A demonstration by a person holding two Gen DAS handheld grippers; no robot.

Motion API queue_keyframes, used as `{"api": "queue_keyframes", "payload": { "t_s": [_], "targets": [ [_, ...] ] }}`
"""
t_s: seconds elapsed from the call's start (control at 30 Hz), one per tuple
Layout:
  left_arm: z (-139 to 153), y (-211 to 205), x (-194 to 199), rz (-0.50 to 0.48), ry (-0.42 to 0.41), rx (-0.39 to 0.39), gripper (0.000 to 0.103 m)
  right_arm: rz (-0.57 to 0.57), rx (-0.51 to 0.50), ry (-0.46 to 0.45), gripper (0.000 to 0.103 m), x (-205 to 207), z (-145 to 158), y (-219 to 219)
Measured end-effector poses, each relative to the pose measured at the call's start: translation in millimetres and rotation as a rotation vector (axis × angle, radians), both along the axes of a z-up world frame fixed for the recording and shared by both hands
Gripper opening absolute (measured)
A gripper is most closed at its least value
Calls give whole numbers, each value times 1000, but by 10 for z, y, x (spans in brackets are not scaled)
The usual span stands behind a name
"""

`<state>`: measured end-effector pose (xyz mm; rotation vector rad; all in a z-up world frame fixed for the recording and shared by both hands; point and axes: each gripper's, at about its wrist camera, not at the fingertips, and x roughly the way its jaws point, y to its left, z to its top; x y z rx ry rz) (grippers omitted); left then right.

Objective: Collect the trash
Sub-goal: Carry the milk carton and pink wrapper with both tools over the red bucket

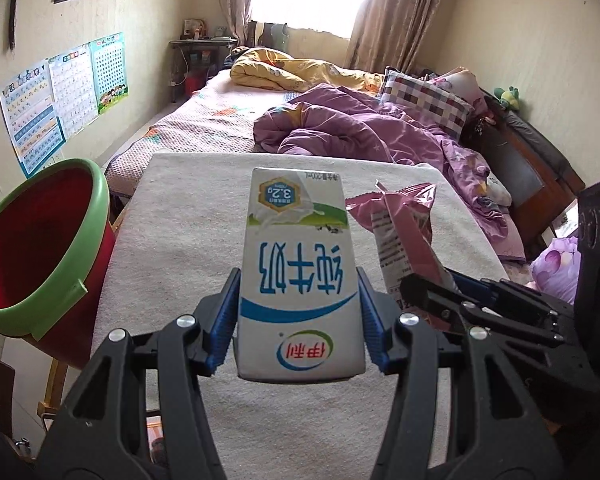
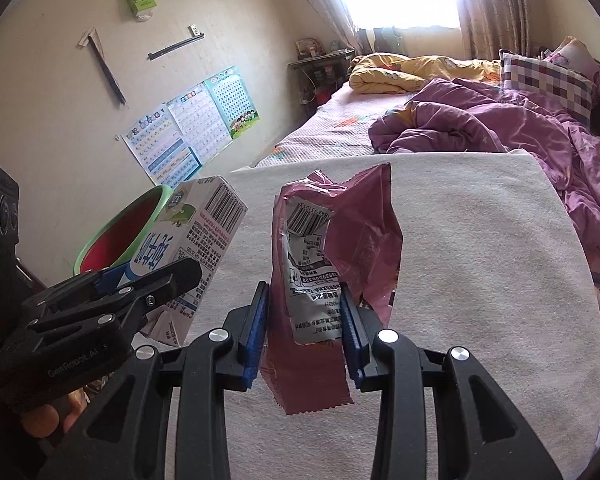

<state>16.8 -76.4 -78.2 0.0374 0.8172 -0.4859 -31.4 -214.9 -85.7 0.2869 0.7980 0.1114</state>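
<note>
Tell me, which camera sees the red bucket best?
The left wrist view: the red bucket shows its green rim and inside. The right wrist view catches only a slice behind the milk carton.

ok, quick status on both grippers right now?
Left gripper: closed on the white-and-blue milk carton.
Right gripper: closed on the crumpled pink plastic snack wrapper.
</note>
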Motion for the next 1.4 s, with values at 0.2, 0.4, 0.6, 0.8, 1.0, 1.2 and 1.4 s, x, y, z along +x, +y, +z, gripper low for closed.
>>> {"api": "queue_keyframes", "payload": {
  "t_s": [0.2, 0.4, 0.6, 0.8, 1.0, 1.2, 1.4],
  "targets": [
    [-4, 240, 60, 0, 8, -17, 52, 9, -11, 6, 34, 99, -13, 233],
    [3, 471, 115, -12, 11, -31, 52, 6, -22, 9, 34, 125, -12, 473],
    [131, 802, 205, 7, -32, -26, 52, -6, -29, -3, 34, 176, 34, 673],
    [175, 1305, 388, 81, -52, -6, 52, -5, -22, -4, 34, 228, 41, 907],
    [179, 1691, 506, 118, -55, 5, 52, -6, -18, -16, 34, 291, 62, 1149],
    [169, 1904, 553, 118, -56, 10, 52, 1, -13, -30, 34, 381, 93, 1400],
    [156, 2067, 641, 110, -56, 10, 52, 6, -7, -35, 34, 457, 106, 1597]
  ]
}}
